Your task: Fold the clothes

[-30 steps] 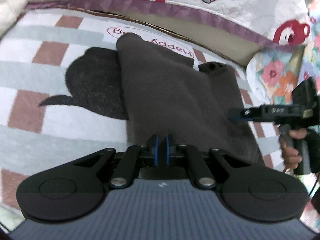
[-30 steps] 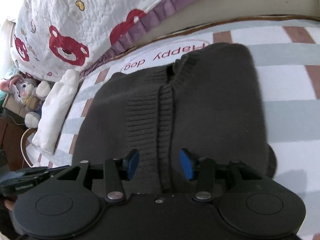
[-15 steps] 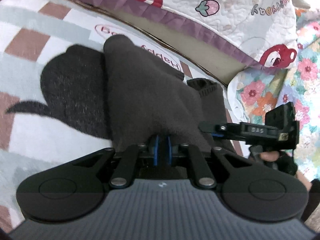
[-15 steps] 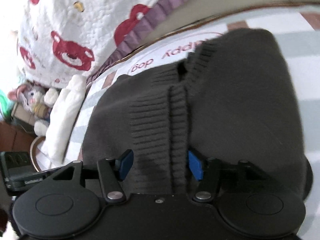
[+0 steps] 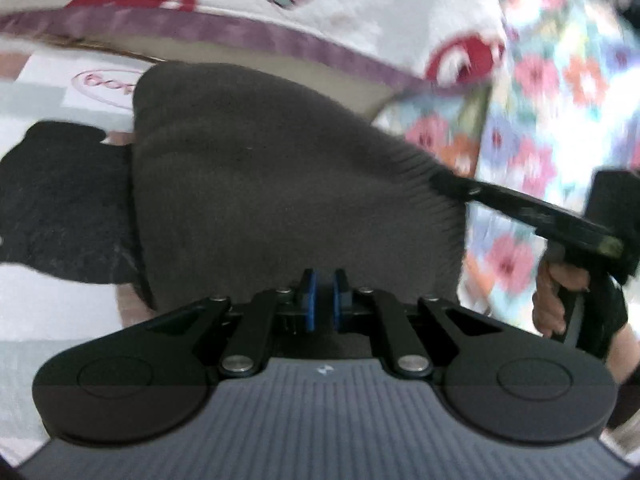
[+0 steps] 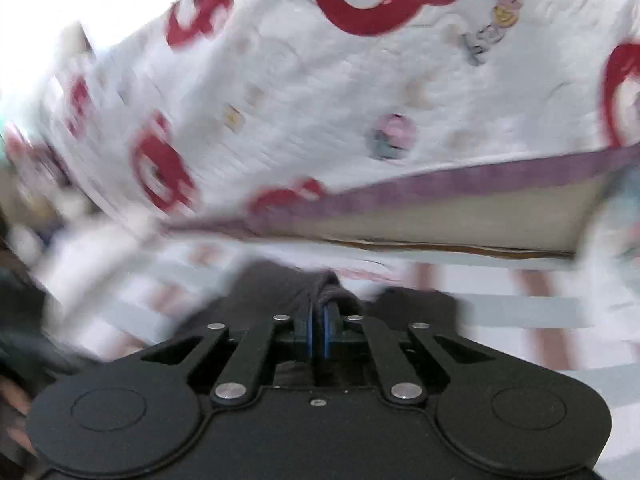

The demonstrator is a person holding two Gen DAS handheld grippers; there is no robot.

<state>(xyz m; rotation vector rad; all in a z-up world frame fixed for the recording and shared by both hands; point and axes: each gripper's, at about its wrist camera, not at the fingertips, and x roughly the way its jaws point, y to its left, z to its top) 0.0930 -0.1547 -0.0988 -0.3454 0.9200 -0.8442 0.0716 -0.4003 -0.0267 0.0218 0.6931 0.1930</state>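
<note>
Right gripper [image 6: 318, 334] tilted downward, jaws just closed on sweater [image 5: 280, 184] edge.

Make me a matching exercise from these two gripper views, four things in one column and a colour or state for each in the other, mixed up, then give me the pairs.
Things:
1. knitted sweater
2. quilted bedspread with bear prints
3. right gripper
4. trim along the bedspread's edge

Colour or state:
A. purple
B. dark grey
C. shut on a fold of the sweater, fingers having just closed
D. white with red figures

Pairs: 1-B, 2-D, 3-C, 4-A
</note>
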